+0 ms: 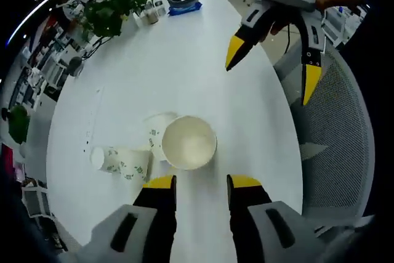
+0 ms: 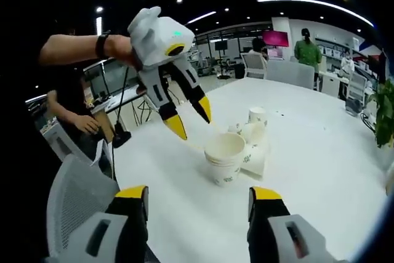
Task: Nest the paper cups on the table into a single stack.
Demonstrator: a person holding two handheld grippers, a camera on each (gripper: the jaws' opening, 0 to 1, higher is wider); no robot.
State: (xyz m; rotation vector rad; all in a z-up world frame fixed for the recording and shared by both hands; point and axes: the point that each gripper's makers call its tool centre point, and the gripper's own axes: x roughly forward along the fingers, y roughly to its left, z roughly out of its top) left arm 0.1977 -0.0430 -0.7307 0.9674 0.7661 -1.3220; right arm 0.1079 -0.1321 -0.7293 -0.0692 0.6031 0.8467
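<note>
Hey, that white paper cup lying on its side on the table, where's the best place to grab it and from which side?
Grip the tipped white paper cup with green print across its side wall, near the open rim, coming down from above. It lies flat on the white table, so the rounded wall faces up. The left gripper looks nearest, jaws open.

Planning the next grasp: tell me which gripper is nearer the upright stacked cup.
Left. The left gripper hangs open right by the upright stacked cup; the right gripper sits open farther away.
</note>
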